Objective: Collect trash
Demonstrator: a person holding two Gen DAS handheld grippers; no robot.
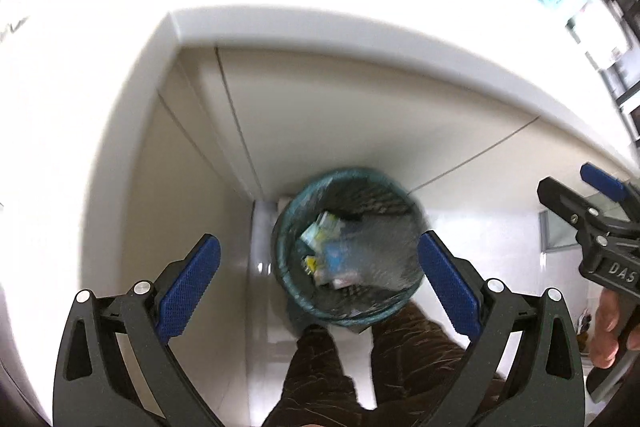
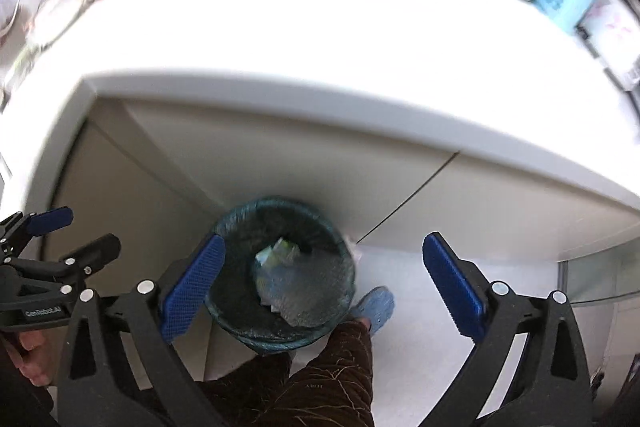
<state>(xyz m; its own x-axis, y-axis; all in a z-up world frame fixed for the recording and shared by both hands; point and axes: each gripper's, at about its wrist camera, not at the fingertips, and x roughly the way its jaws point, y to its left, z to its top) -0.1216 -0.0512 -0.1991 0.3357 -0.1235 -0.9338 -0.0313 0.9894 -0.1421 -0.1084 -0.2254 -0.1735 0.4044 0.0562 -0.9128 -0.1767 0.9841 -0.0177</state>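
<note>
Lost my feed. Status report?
Left hand-held gripper and right hand-held gripper open, empty. Trash bin below, trash inside. Nothing in the way.

Right claw [image 2: 322, 281] is pointing steeply down, its blue-padded jaws standing wide apart with nothing between them. Directly below, a round dark mesh waste bin lined with a teal plastic bag [image 2: 240, 323] is sitting on the pale floor [image 2: 424, 291], against the white table's [image 2: 280, 91] side panel. Crumpled pale wrappers and paper scraps [image 2: 280, 259] are lying inside it. A brown patterned trouser leg [image 2: 320, 379] and blue shoe [image 2: 376, 307] are standing just beside the bin. Left claw [image 2: 76, 231] is showing at the left edge, a hand [image 2: 30, 359] gripping its handle.
</note>
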